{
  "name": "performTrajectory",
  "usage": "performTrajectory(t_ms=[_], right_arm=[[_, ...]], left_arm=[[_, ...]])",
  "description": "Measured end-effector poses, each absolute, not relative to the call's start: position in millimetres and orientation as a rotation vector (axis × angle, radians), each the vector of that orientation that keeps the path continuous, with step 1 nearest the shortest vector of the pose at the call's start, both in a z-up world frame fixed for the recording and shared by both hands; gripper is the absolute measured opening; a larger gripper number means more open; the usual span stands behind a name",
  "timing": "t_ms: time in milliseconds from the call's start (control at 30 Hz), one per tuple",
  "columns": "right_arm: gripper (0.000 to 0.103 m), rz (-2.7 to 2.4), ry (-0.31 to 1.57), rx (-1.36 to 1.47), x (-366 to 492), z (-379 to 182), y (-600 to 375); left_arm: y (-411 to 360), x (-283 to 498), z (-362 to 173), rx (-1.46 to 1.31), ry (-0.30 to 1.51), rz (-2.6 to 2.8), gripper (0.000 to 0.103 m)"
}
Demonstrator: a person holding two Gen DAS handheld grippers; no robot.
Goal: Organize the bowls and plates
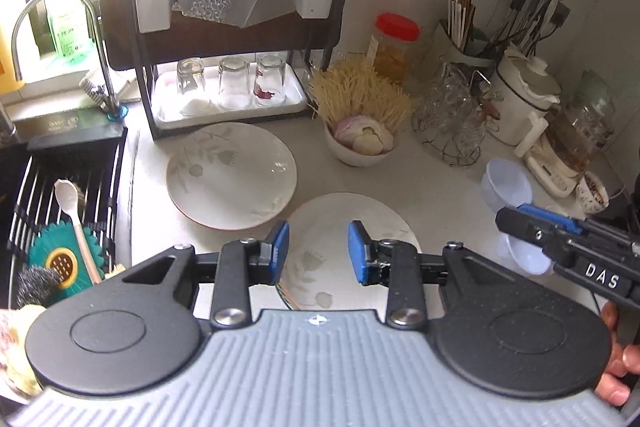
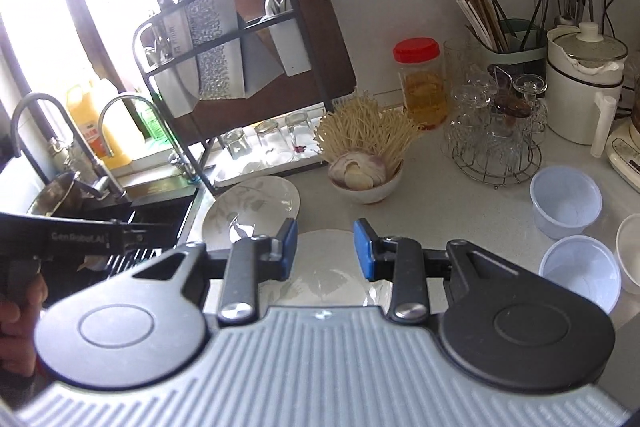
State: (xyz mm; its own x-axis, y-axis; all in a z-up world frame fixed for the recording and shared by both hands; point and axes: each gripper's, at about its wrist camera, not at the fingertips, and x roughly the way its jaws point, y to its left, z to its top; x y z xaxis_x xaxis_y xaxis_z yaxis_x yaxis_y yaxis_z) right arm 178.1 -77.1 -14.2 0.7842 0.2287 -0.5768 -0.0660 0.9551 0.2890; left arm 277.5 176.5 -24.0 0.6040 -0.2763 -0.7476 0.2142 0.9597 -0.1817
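Two white plates with a grey leaf pattern lie on the counter. The far plate (image 1: pixel 231 174) sits before the dish rack; it also shows in the right wrist view (image 2: pixel 256 205). The near plate (image 1: pixel 340 227) lies under my left gripper (image 1: pixel 318 253), which is open and empty above it. My right gripper (image 2: pixel 325 249) is open and empty over the same near plate (image 2: pixel 324 267). Two translucent plastic bowls (image 2: pixel 565 201) (image 2: pixel 582 269) stand at the right. The right gripper's fingers (image 1: pixel 532 223) reach over one plastic bowl (image 1: pixel 507 187) in the left wrist view.
A dark dish rack (image 1: pixel 224 39) holds upturned glasses on a white tray. A white bowl with noodles and onion (image 1: pixel 362 143) stands behind the plates. A wire glass holder (image 2: pixel 496 143), red-lidded jar (image 2: pixel 420 83), kettle and utensil holder are at the right. The sink with a drain rack (image 1: pixel 60 211) is at the left.
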Motion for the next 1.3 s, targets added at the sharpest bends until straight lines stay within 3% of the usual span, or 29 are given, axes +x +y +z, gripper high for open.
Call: performTrajectory(t_ms=[533,633,1300], right_arm=[[0.034,0.23,0.722,0.239,172,-26,-90],[0.034,0.242,0.734,0.239,174,-28,-87],[0.035,0.21,0.777,0.244,255,-39,-68]], left_arm=[[166,250,-45,-0.134,0.935,-0.189,0.04],[170,251,-46,-0.143,0.933,-0.172,0.045],[224,340,-79,-0.178,0.949,-0.139,0.049]])
